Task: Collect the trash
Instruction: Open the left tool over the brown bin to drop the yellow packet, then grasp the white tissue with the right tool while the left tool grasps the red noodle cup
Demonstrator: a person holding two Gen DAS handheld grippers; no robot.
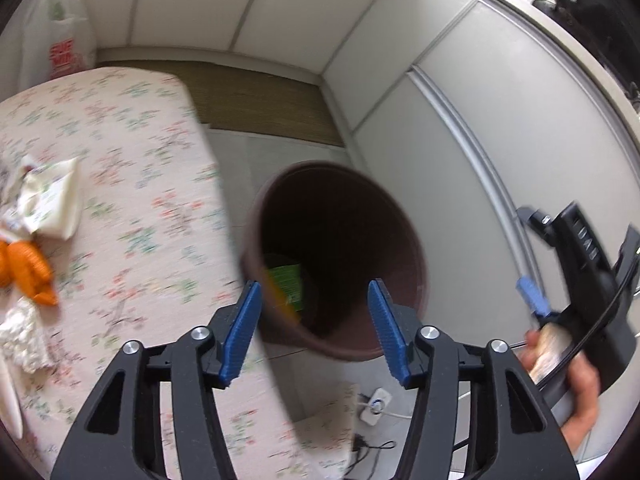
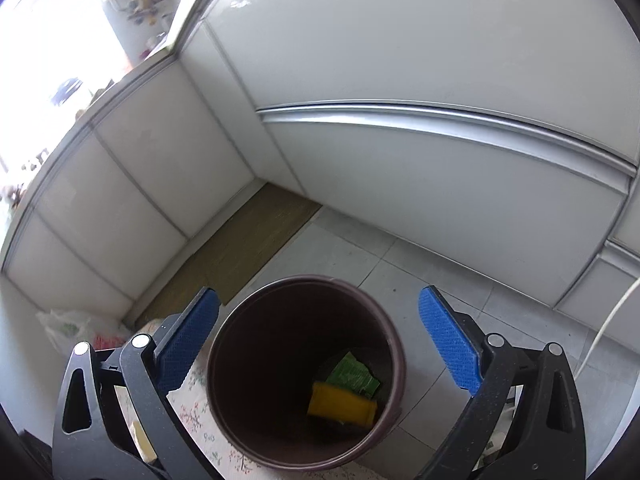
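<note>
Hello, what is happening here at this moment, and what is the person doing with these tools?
A person is collecting trash with two tools. The left hand-held gripper hangs open and empty over the brown bin; a green wrapper and a yellow piece already lie inside. The right hand-held gripper is open and empty too. More scraps wait on the floral table.

Each tool [image 1: 314, 328] has black arms, silver screws and ribbed blue pads [image 2: 450, 342].

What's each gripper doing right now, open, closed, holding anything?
Left gripper: open, nothing between its fingers, above the brown bin.
Right gripper: open, empty, over the same bin.
</note>
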